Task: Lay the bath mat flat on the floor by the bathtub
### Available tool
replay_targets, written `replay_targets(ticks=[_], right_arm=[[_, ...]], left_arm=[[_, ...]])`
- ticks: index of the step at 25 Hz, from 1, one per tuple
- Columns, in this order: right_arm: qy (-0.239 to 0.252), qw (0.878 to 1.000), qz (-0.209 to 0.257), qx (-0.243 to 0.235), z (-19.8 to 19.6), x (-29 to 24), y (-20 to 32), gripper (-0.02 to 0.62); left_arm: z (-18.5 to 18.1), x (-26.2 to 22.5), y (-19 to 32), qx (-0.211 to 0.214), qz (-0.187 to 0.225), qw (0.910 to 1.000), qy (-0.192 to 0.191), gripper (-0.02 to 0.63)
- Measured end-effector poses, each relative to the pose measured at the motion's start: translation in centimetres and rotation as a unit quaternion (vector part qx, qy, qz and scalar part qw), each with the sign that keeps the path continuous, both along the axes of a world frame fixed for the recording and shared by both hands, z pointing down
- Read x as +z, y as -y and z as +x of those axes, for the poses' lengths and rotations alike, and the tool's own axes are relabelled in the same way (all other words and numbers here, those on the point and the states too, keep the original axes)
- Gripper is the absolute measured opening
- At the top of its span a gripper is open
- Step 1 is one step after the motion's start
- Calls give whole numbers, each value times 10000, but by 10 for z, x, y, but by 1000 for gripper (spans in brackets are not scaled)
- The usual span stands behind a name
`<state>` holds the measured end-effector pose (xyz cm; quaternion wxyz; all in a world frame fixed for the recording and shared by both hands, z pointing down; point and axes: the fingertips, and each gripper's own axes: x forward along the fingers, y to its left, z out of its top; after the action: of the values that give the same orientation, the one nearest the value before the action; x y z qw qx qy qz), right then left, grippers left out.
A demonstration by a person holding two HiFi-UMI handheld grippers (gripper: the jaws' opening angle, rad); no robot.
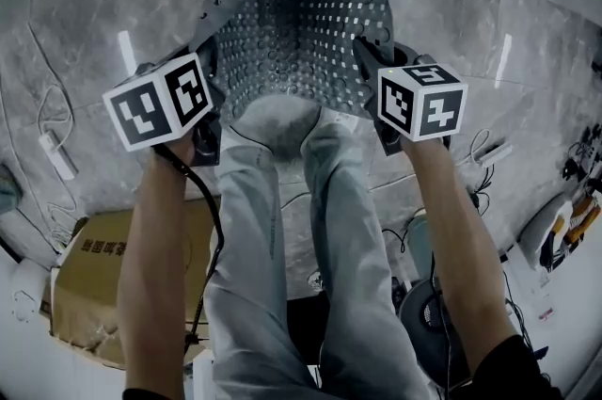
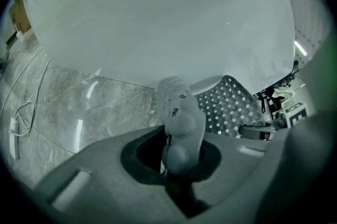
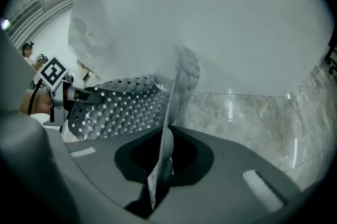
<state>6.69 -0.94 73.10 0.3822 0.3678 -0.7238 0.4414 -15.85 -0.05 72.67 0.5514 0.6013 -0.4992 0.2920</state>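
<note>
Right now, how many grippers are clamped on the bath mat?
2. The left gripper pinches the left edge of the bath mat; the right gripper pinches its right edge. Both are in plain view, with the mat held up between them, not yet flat.

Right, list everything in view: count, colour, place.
bath mat: one, grey with holes, held up before the bathtub
bathtub: one, white, behind the bath mat
floor: grey marble tiles, all around
cardboard box: one, brown, lower left
power strip: one, white, floor at left
left gripper: one, dark, shut on the bath mat's left edge
right gripper: one, dark, shut on its right edge
forearms: two, bare
legs: two, light jeans, centre
</note>
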Motion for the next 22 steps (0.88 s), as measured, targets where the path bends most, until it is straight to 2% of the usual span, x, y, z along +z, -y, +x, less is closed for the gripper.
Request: replay_targets(ticks=[6,10,22], right_arm=[[-200,9996,-149,150,16,30,6,23],[-143,9989,-306,340,25,40,9,25],[-580,9966,-535,240,53,91,1,25]], left_arm=[[-6,28,-1,127,-170,9992,353,28],[-22,48,-2,-89,-411,9967,690,26],[-74,113,-24,59,-705,9878,1386,28]])
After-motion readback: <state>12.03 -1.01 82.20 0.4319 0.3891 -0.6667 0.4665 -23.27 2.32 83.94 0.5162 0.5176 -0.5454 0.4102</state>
